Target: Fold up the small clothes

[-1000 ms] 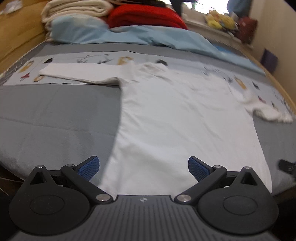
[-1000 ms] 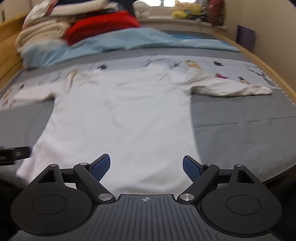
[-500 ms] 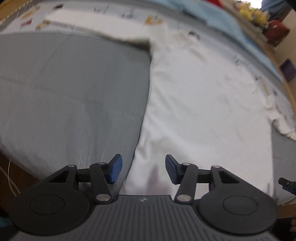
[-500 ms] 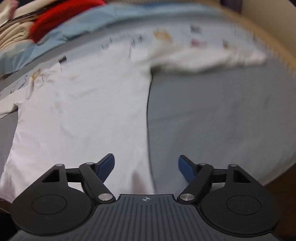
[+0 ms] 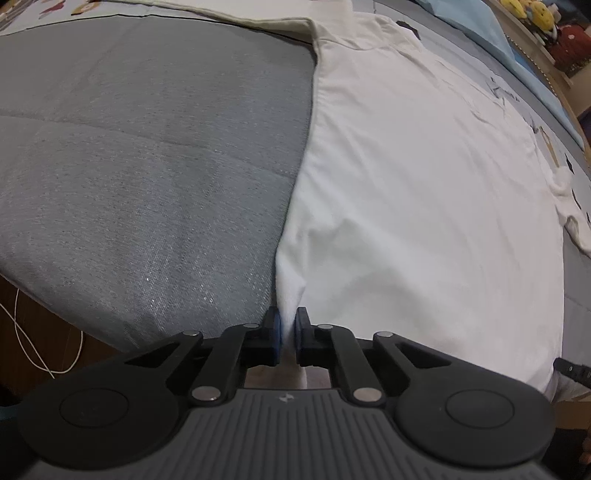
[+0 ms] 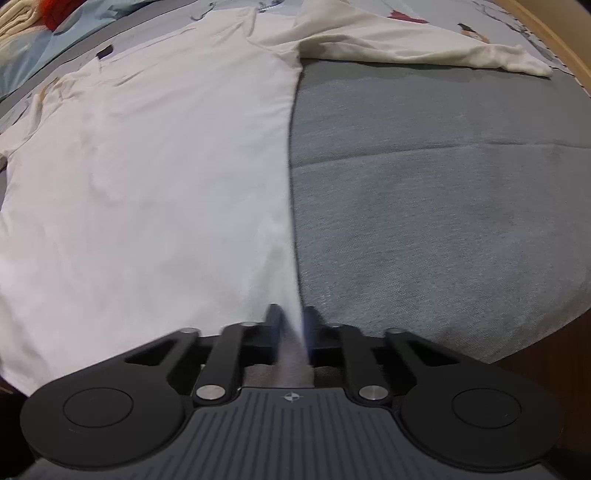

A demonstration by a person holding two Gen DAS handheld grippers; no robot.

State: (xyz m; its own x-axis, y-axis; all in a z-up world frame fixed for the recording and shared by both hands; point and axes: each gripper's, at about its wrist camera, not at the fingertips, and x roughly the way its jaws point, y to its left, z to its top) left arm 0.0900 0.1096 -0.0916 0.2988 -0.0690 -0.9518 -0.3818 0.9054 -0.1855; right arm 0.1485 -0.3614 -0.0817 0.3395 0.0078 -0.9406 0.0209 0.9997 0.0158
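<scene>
A white long-sleeved shirt (image 5: 424, 177) lies spread flat on a grey bed cover (image 5: 147, 166), its hem toward me. My left gripper (image 5: 287, 325) is shut on the shirt's near left hem corner, cloth pinched between the blue pads. In the right wrist view the shirt (image 6: 147, 166) fills the left half, with its right sleeve (image 6: 424, 48) stretched out to the far right. My right gripper (image 6: 291, 321) is shut on the shirt's near right hem corner. The other gripper's tip (image 5: 572, 367) shows at the left view's right edge.
A patterned sheet (image 6: 498, 22) and a light blue blanket (image 5: 480, 26) lie beyond the shirt. Cream and red folded bedding (image 6: 33, 14) is piled at the far left. The bed's near edge drops to a brown floor with a white cable (image 5: 33, 332).
Both grippers moved down and forward to the shirt's hem corners and closed from wide open onto the cloth, the left on the left corner, the right on the right corner.
</scene>
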